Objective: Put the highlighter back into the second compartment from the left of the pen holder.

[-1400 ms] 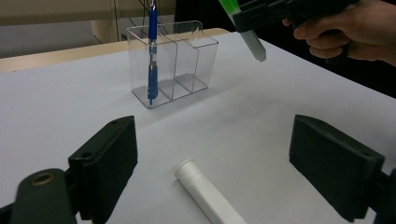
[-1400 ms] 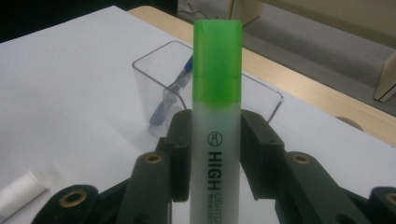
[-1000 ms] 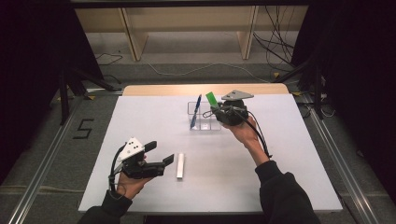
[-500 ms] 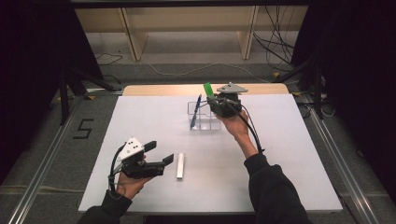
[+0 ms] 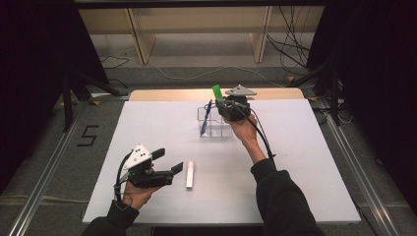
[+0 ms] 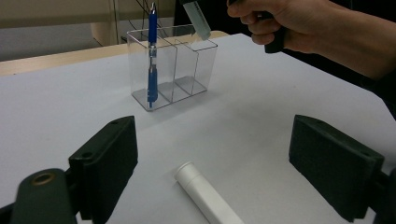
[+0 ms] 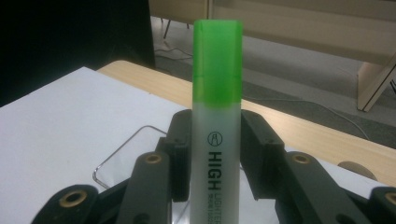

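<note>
the right hand-held gripper (image 5: 220,101) is clamped on a green highlighter (image 7: 216,116) and holds it over the clear organizer (image 5: 215,123) near the far edge of the bench (image 5: 295,162). in the left gripper view the highlighter's lower end sits about at the rim of the right-hand compartment, though whether it has entered is hard to tell. a blue pen (image 6: 152,56) already stands in the left-hand compartment, so one item looks done. the left hand-held gripper (image 5: 169,162) rests low with its jaws wide and holding nothing, a white tube (image 5: 190,175) lying just beside it, probably next to go in.
</note>
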A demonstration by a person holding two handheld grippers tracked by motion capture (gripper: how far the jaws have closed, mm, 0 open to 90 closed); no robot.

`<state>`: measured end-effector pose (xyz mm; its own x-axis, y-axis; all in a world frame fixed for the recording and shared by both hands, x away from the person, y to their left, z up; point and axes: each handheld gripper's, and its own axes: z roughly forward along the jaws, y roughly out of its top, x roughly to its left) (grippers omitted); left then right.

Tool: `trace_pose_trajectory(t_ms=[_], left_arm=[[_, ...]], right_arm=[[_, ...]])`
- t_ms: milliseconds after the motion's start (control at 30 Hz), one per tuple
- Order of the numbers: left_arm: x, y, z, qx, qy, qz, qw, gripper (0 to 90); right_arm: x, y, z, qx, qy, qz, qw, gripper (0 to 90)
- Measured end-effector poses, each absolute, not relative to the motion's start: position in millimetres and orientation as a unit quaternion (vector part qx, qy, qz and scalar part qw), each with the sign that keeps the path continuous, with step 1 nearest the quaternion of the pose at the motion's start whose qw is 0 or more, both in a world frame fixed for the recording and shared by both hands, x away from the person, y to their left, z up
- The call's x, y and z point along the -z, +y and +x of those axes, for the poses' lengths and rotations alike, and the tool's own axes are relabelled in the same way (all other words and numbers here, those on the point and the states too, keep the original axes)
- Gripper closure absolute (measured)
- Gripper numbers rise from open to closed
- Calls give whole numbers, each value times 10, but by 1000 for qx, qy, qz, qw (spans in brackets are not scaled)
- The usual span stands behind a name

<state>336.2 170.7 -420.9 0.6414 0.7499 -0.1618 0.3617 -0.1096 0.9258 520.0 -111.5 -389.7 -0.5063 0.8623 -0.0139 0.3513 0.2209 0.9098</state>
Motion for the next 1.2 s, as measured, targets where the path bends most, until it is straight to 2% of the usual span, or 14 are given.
trace_pose_trajectory(t_ms=[1200], left_arm=[[4203, 1709, 3360, -177, 381, 723, 548, 153]], right_arm=[[4019, -869, 5313, -457, 729, 425, 281, 668]])
